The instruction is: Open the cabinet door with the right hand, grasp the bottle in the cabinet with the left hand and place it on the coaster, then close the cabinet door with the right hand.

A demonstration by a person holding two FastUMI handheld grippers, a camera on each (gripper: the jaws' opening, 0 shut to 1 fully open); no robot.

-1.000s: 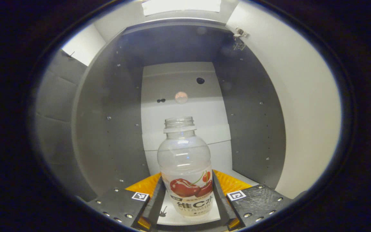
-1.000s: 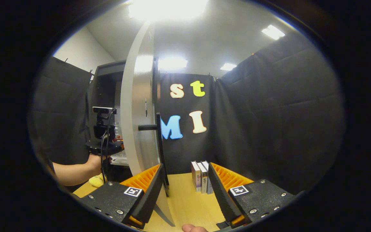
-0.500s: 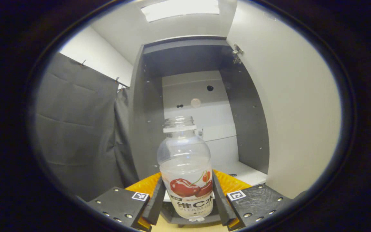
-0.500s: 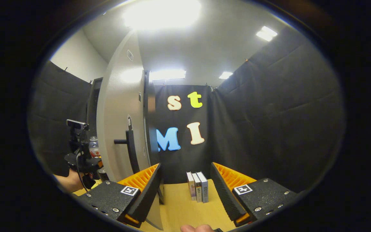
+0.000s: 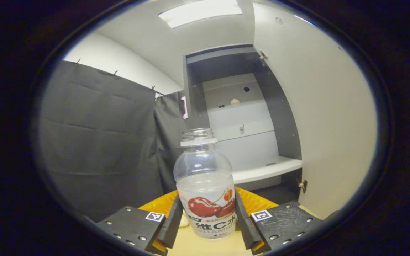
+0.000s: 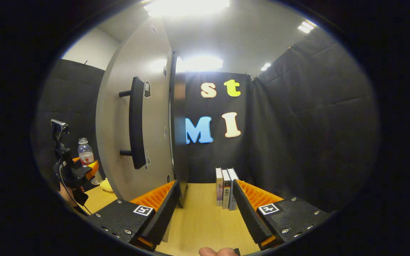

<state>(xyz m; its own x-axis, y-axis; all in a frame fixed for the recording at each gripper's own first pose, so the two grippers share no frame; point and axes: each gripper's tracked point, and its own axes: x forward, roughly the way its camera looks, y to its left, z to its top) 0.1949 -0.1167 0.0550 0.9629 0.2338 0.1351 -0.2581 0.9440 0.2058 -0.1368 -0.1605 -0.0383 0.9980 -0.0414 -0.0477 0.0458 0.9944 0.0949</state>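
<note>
A clear bottle (image 5: 205,192) with a cherry label and no cap stands upright between the pads of my left gripper (image 5: 208,202), which is shut on it, outside the cabinet (image 5: 242,121) and above the wooden table. The white door (image 5: 319,121) stands wide open on the right. In the right gripper view my right gripper (image 6: 205,213) is open and holds nothing, apart from the door (image 6: 151,117) and its black handle (image 6: 136,124). Far left there, the left gripper (image 6: 84,170) holds the bottle (image 6: 85,153) just above a pale yellow coaster (image 6: 106,185).
Three books (image 6: 226,187) stand upright on the wooden table (image 6: 201,220) against the black cloth wall. The cabinet's white shelf (image 5: 267,170) is bare. A thumb tip (image 6: 216,251) shows at the bottom edge of the right gripper view.
My left gripper has drawn back out of the cabinet with the bottle in it. The right gripper has drawn away from the door handle, which now stands higher and to the left.
</note>
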